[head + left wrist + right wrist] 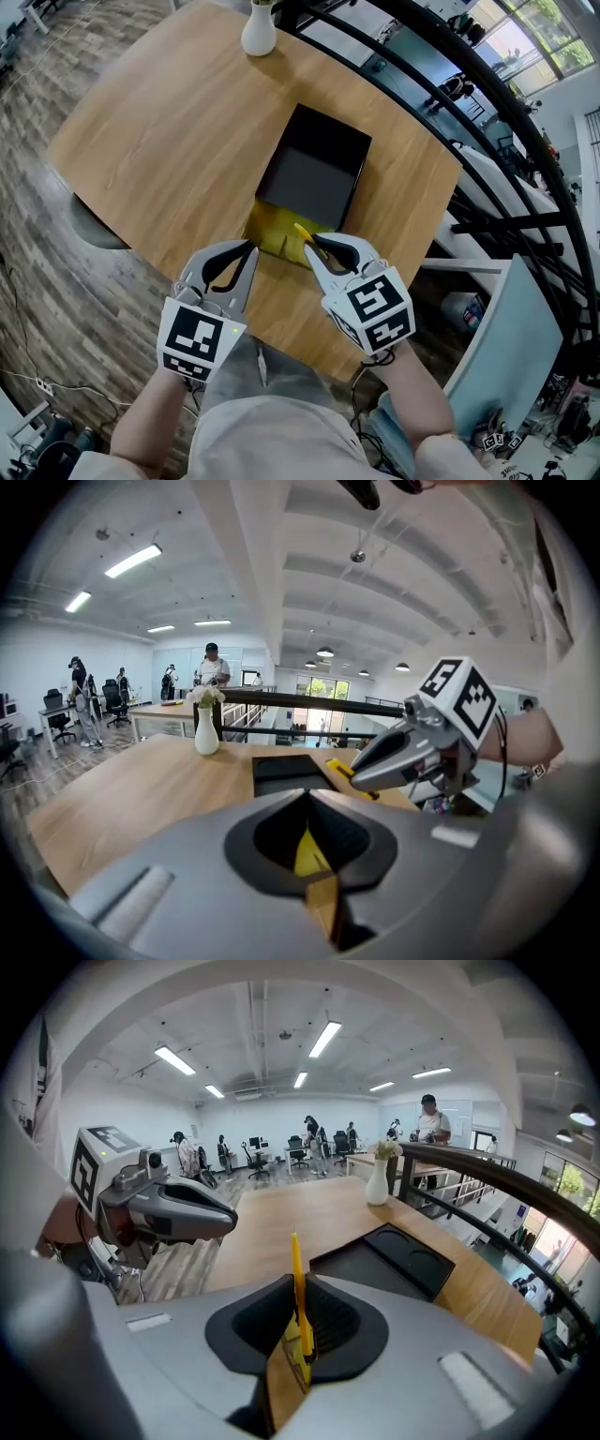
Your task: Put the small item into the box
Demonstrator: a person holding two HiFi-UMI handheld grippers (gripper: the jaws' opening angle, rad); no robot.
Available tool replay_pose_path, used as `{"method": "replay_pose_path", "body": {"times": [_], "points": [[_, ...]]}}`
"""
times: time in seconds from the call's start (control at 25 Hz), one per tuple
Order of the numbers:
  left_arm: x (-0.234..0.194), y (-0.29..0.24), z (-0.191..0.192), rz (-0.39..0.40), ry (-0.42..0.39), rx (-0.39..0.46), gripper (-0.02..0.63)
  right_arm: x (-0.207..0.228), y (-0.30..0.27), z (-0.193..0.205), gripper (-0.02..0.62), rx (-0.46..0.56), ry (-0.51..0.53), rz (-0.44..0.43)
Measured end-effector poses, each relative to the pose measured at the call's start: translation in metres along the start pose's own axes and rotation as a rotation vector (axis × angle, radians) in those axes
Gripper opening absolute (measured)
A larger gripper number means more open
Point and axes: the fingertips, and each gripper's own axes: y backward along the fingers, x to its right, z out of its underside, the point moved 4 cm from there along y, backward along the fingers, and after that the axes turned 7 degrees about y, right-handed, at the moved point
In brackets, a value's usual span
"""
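Note:
A black open box (314,169) lies on the wooden table (169,122). At its near end lies a crumpled yellow packet (274,232). My right gripper (314,246) is shut on a thin yellow strip (297,1283) that stands up edge-on between its jaws, just above the packet. The strip also shows at the right gripper's tip (349,772) in the left gripper view. My left gripper (247,249) is shut, with its tips at the packet's left edge. I cannot tell whether it pinches the packet. The box (394,1258) lies just beyond the right jaws.
A white vase (259,33) with flowers stands at the table's far edge. A black railing (441,84) runs along the table's right side, with a drop behind it. A round stool (89,225) sits left of the table. People stand at desks (309,1147) far off.

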Motion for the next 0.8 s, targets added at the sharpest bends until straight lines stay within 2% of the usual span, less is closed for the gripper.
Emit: {"method": "replay_pose_path", "body": {"times": [0.24, 0.52, 0.68, 0.8], "points": [[-0.012, -0.027, 0.021, 0.003, 0.006, -0.056, 0.003, 0.004, -0.037, 0.029, 0.038, -0.065, -0.020, -0.058], [-0.021, -0.050, 0.036, 0.008, 0.013, -0.070, 0.003, 0.013, -0.077, 0.056, 0.040, -0.120, -0.033, -0.079], [-0.027, -0.061, 0.055, 0.027, 0.017, -0.122, 0.003, 0.009, -0.097, 0.068, 0.040, -0.159, -0.044, -0.106], [-0.029, -0.072, 0.069, 0.039, -0.013, -0.175, 0.003, 0.009, -0.108, 0.076, 0.040, -0.199, -0.012, -0.104]]}}
